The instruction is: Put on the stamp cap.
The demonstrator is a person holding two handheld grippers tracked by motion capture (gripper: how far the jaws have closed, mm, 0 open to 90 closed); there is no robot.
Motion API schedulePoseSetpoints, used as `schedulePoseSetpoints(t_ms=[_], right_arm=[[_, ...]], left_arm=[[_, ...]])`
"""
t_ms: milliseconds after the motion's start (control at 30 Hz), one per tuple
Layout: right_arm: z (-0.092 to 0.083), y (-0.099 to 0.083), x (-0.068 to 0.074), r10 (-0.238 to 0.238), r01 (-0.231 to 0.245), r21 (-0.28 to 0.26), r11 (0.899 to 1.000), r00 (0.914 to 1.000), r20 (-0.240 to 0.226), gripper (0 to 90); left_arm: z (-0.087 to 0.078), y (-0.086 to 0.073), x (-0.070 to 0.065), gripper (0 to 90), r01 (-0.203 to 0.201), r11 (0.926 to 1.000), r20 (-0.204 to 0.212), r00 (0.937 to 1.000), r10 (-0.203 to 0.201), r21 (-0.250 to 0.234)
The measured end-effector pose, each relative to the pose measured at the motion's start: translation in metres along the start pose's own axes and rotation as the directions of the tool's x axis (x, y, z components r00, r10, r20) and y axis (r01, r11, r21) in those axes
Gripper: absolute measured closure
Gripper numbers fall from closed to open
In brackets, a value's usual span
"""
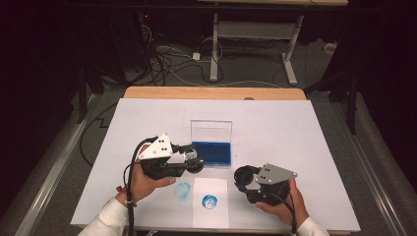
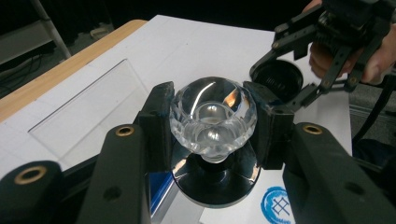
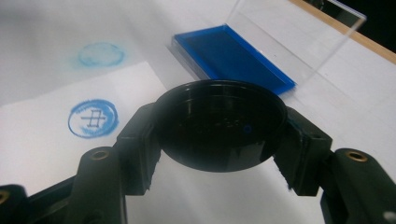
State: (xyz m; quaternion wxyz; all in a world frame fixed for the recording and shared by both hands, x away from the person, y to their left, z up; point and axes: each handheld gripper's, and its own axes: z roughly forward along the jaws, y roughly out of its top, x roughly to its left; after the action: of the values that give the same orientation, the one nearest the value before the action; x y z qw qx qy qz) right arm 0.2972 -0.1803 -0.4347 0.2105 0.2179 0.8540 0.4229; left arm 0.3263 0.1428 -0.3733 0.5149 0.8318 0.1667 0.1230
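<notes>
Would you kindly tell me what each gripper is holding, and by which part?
The left gripper clamps the stamp by its faceted crystal knob. The right gripper clamps the round black cap across its rim.

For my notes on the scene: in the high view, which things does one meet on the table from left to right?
left gripper holding the crystal-handled stamp → blue ink pad → right gripper holding the black cap

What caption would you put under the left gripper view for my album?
Left gripper clamps a stamp's crystal knob; beyond, the right gripper holds its black cap.
</notes>
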Motion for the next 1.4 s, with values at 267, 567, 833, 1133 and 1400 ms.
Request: schedulePoseSetpoints(t_ms=[267,567,833,1133,1400], right_arm=[[0.023,0.016,0.007,-0.013,0.012,-0.019,1.000,0.9992,-0.039,38.5],[0.045,0.029,0.019,-0.030,0.028,-0.024,0.999,0.9957,-0.087,38.5],[0.053,0.039,0.023,-0.023,0.018,-0.051,0.999,0.9935,-0.111,38.5],[0.057,0.043,0.023,0.022,-0.032,-0.078,0.996,0.9913,-0.130,38.5],[0.056,0.041,0.021,0.024,-0.034,-0.078,0.996,0.9912,-0.130,38.5]], left_arm=[[0.016,0.007,-0.006,54.4,-0.007,0.9999,0.039,0.9992,0.008,-0.009],[0.031,0.012,-0.015,54.4,-0.022,0.9997,0.076,0.9969,0.023,-0.009],[0.036,0.008,-0.016,54.4,-0.013,0.9998,0.087,0.9961,0.014,-0.013],[0.037,0.005,-0.013,54.4,0.000,0.9997,0.085,0.9964,0.002,-0.026],[0.037,0.004,-0.014,54.4,-0.011,0.9998,0.074,0.9972,0.012,-0.017]])
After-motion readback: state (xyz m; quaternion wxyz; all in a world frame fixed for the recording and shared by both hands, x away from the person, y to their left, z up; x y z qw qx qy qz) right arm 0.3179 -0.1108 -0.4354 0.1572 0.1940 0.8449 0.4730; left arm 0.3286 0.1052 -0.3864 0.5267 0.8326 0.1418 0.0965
